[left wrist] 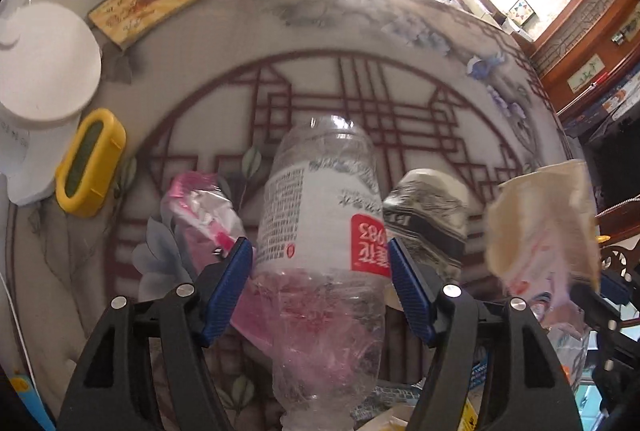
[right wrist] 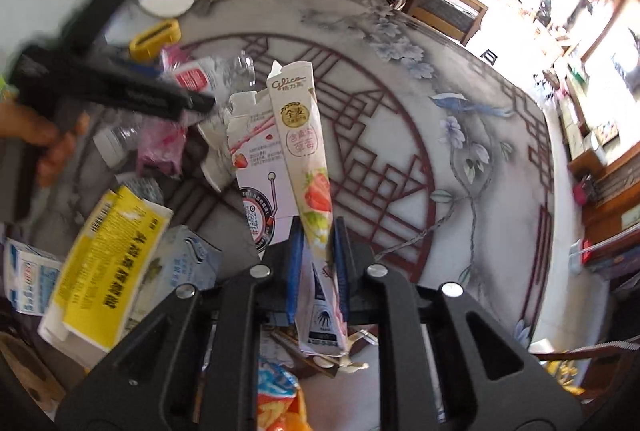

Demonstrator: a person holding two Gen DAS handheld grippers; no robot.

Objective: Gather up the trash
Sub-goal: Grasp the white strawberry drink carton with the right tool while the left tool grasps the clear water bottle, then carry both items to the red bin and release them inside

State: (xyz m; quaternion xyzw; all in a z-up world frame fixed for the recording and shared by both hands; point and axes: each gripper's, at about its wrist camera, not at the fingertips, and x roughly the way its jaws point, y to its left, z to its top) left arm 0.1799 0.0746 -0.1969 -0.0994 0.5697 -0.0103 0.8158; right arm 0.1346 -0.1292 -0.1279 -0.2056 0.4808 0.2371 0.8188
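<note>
In the left wrist view my left gripper (left wrist: 320,255) is shut on a clear plastic bottle (left wrist: 324,231) with a white and red label, its blue pads pressing both sides. A pink wrapper (left wrist: 200,207) lies behind it on the left and a crumpled black-and-white carton (left wrist: 428,215) on the right. In the right wrist view my right gripper (right wrist: 317,231) is shut on a flattened Glico strawberry box (right wrist: 300,135) that stands upright between the pads. That box also shows at the right of the left wrist view (left wrist: 540,227). The left gripper with the bottle (right wrist: 208,75) shows at upper left.
Trash lies at the table's near left: a yellow carton (right wrist: 108,271), a blue-and-white carton (right wrist: 28,279), a snack bag (right wrist: 276,403). A yellow holder (left wrist: 90,161), a white round stand (left wrist: 44,63) and a tan box (left wrist: 148,5) stand at the back left of the patterned table (left wrist: 400,43).
</note>
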